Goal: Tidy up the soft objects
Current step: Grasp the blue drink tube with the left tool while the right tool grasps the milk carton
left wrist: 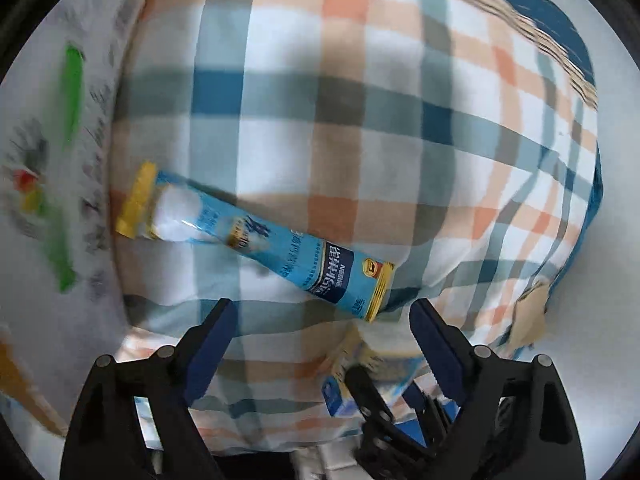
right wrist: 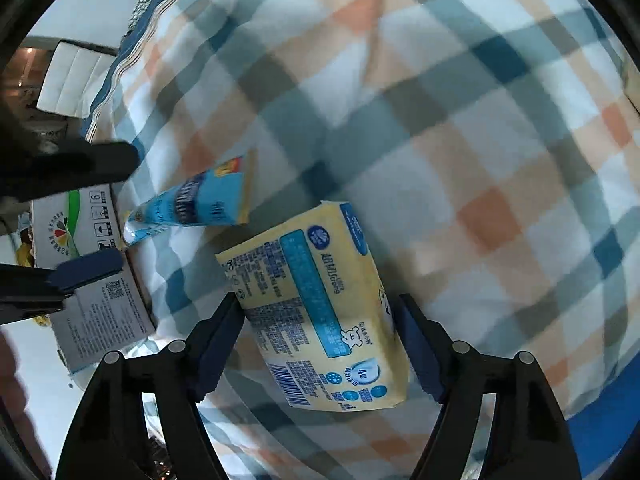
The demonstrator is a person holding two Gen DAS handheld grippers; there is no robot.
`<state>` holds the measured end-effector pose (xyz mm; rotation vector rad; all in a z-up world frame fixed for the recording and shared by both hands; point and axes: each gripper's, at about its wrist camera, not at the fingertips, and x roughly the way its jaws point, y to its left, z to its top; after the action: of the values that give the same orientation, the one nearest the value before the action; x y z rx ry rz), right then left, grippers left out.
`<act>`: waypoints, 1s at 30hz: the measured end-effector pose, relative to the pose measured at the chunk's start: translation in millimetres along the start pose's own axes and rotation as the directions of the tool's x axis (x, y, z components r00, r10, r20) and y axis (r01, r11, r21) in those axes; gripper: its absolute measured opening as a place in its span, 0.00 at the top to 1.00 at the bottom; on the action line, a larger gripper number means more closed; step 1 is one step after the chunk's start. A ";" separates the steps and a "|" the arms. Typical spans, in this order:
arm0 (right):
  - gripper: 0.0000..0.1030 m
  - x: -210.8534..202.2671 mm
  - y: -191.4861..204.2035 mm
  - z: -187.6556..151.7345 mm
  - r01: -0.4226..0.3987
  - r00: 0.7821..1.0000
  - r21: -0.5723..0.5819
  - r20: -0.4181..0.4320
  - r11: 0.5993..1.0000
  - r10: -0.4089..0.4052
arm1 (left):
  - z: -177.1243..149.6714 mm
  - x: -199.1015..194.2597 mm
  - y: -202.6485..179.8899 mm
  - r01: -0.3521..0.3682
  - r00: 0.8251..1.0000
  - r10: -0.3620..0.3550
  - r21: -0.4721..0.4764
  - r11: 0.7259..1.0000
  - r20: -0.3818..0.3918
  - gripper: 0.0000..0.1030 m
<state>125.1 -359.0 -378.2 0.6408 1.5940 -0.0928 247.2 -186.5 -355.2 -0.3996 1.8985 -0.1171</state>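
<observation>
A blue and yellow stick sachet [left wrist: 256, 236] lies on a plaid pillow [left wrist: 340, 120]. My left gripper [left wrist: 322, 312] is open just below it, holding nothing. A yellow tissue pack [right wrist: 316, 304] lies on the same pillow [right wrist: 460, 128] between the jaws of my right gripper [right wrist: 318, 312], which are open and close to its two sides. The sachet also shows in the right wrist view [right wrist: 196, 204], left of the pack. The pack's edge [left wrist: 340, 376] and the right gripper's black frame [left wrist: 384, 412] show at the bottom of the left wrist view.
A white cardboard box with green print [left wrist: 60, 160] stands left of the pillow, also in the right wrist view [right wrist: 92, 272]. The left gripper's blue finger [right wrist: 80, 272] crosses in front of it. The pillow has a dark blue border [left wrist: 560, 28]. A white surface [left wrist: 608, 240] lies beyond.
</observation>
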 end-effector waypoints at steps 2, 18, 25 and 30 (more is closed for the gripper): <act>0.25 -5.8 -13.8 2.1 0.014 1.000 0.014 -0.012 1.000 -0.014 | 5.1 14.7 5.2 -0.001 1.000 0.000 -0.050 0.999 -0.019 0.15; 0.18 17.1 -20.9 17.1 0.056 0.991 0.018 -0.123 0.998 -0.053 | -10.1 39.6 -18.2 -0.236 0.964 0.219 0.106 0.966 0.149 0.65; 0.29 23.5 -4.2 10.0 0.101 0.984 -0.051 -0.143 0.994 -0.107 | -30.4 48.5 -33.1 -0.335 0.939 0.280 0.339 0.879 0.201 0.69; 0.29 29.1 7.6 9.9 0.113 0.986 -0.052 -0.118 0.992 -0.119 | -17.9 49.4 -29.3 -0.285 0.956 0.253 0.275 0.918 0.147 0.68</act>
<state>137.7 -346.8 -404.6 0.5259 1.7454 -0.1054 221.9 -232.3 -385.0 0.0590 1.7746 -0.1867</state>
